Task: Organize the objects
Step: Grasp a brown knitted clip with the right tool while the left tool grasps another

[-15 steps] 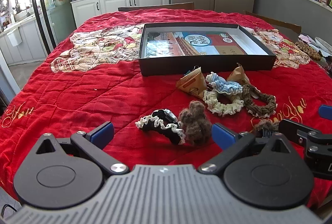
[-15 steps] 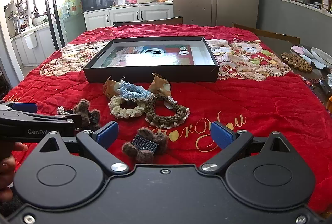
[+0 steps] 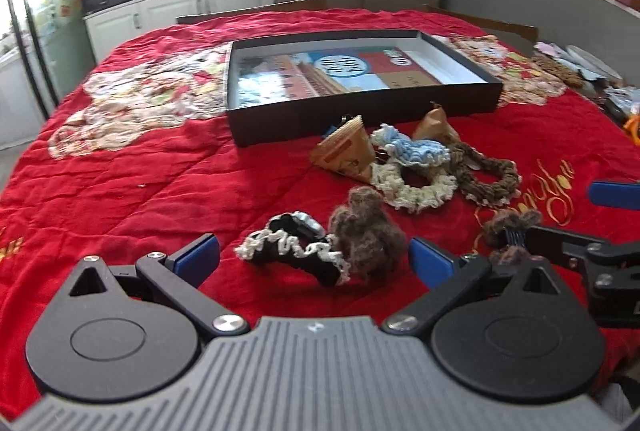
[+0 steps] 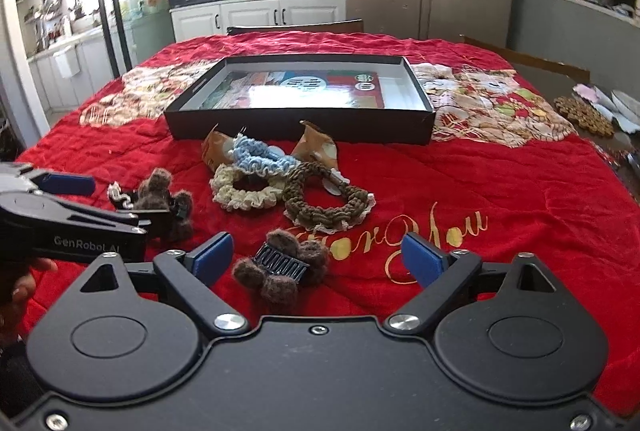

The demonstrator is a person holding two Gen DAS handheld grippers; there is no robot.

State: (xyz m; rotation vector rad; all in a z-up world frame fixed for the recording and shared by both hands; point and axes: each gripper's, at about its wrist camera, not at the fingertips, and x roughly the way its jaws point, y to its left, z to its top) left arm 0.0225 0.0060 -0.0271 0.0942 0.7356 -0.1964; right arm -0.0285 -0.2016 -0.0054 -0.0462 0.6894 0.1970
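Table (image 4: 520,231): one, under a red quilted cover with gold script and cartoon prints.

Black box (image 4: 300,129): one, shallow and open-topped, at the table's centre; one printed card lies flat inside.

Left gripper (image 3: 314,255) and right gripper (image 4: 316,257): two, both with blue pads spread wide, nothing pinched, held low over the near edge of the table.

Scrunchies: four. The blue scrunchie (image 4: 260,157), cream scrunchie (image 4: 244,193) and brown scrunchie (image 4: 326,209) lie clustered just in front of the box; the black-and-white scrunchie (image 3: 296,251) lies between the left pads.

Fuzzy brown hair clips: two. One clip (image 3: 362,231) touches the black-and-white scrunchie; the other clip (image 4: 280,267) sits between the right pads.

Tan paper packets: two, first packet (image 4: 216,147) and second packet (image 4: 316,147), against the cluster.
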